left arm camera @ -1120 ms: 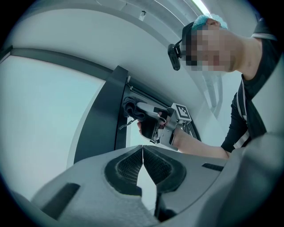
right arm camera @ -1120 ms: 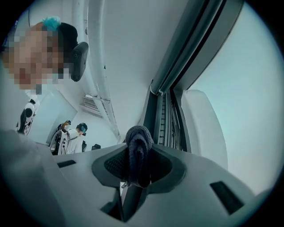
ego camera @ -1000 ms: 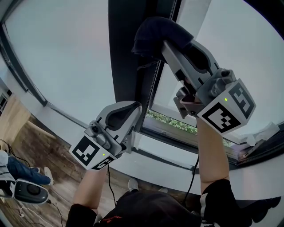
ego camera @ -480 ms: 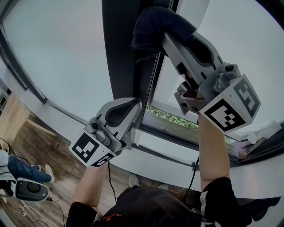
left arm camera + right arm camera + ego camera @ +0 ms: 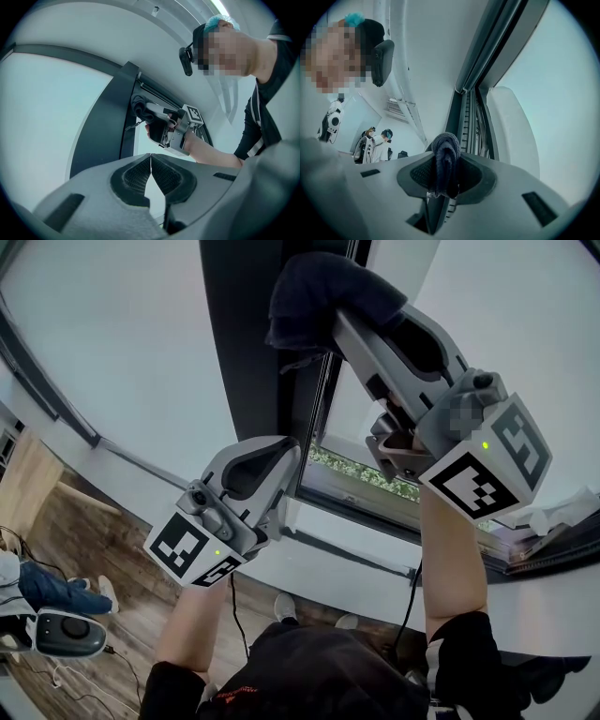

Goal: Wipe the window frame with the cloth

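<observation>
The right claw (image 5: 330, 317) is raised high and is closed on the cloth (image 5: 314, 287), a dark, thick piece of fabric that is bunched into a roll between the two pads. In the right gripper view the roll fills the gap between the pads, and its rounded top stands out past the tips. In the head view the cloth is at the right edge of the dark upright post of the window frame (image 5: 246, 362), where the post meets the narrow channel beside the glass pane (image 5: 112, 352). It seems to lie against the frame, but I cannot tell for sure how firmly it presses. The left claw (image 5: 151, 161) is lower and nearer to the person. Its pads are together at the tips with nothing between them, and it points toward the lower part of the same post without touching it. I judge that the cloth is light, soft and limp, so it will fold and squash easily into the grooves of the frame, and it has no stiffness of its own. For this reason the good place to hold it is the folded middle, as now, with a thick cushion left in front of the tips. A grip on one thin edge would probably let the cloth drag and slip out. A loose thread hangs under the bundle and could catch on the channel. The frame itself looks hard and rigid, so it should bear firm pressure.
</observation>
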### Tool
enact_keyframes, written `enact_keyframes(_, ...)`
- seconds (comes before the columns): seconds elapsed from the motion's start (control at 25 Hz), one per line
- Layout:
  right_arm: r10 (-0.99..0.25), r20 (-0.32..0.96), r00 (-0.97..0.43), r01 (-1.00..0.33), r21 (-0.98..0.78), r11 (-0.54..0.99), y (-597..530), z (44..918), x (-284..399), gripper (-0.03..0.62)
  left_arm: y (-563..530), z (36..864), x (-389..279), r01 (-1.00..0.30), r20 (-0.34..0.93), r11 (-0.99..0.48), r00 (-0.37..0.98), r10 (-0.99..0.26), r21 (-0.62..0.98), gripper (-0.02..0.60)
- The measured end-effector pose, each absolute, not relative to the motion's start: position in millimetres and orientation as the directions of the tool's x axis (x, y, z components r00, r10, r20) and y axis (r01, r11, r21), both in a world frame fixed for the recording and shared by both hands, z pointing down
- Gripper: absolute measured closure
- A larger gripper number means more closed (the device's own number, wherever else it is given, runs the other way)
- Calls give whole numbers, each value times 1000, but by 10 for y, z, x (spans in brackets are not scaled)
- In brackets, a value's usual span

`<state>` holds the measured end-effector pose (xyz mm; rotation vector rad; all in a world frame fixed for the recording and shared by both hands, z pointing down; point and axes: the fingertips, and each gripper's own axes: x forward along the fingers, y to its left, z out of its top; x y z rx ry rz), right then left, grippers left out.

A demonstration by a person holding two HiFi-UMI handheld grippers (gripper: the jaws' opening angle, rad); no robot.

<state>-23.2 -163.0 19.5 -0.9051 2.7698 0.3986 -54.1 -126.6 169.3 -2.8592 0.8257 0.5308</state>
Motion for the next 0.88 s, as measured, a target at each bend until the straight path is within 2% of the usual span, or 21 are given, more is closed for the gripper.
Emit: enact_keyframes(0.88, -537, -134, -833, -545, 26, 838, -1705, 1420, -150, 490, -1292, 2347, -464, -558, -264, -825, 785, -560, 89, 562)
